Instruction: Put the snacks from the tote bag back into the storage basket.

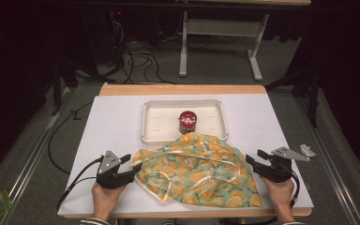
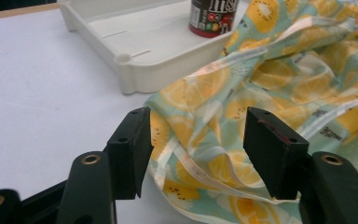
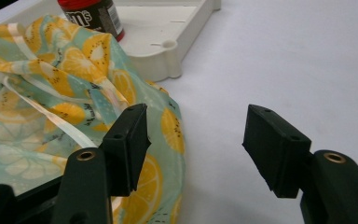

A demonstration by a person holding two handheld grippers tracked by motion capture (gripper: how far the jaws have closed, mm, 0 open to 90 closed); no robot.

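Left gripper [image 1: 130,165] sits at the cloth's [image 1: 199,168] near-left edge, jaws wide apart. In the left gripper view the cloth's rim lies between and under the jaws; pads don't look to be pressing it, though whether the far jaw brushes a fold is hard to say from that angle.

Right gripper [image 1: 255,158] sits at the cloth's right edge, jaws also wide. In the right gripper view one jaw hangs over the cloth's rim, the other over bare white table [image 1: 112,126]; nothing gripped.

The cloth, yellow lemon-slice print on pale green w/ white stripes, lies crumpled in a heap between the two grippers, spread across the near half of the table. Its far edge laps over the near rim of the white tray [image 1: 154,117], which is just beyond the cloth, ahead of both grippers.

Red candy tub [image 1: 187,122] stands upright in the tray, ahead of the left gripper & to its right, close to the cloth's far fold.
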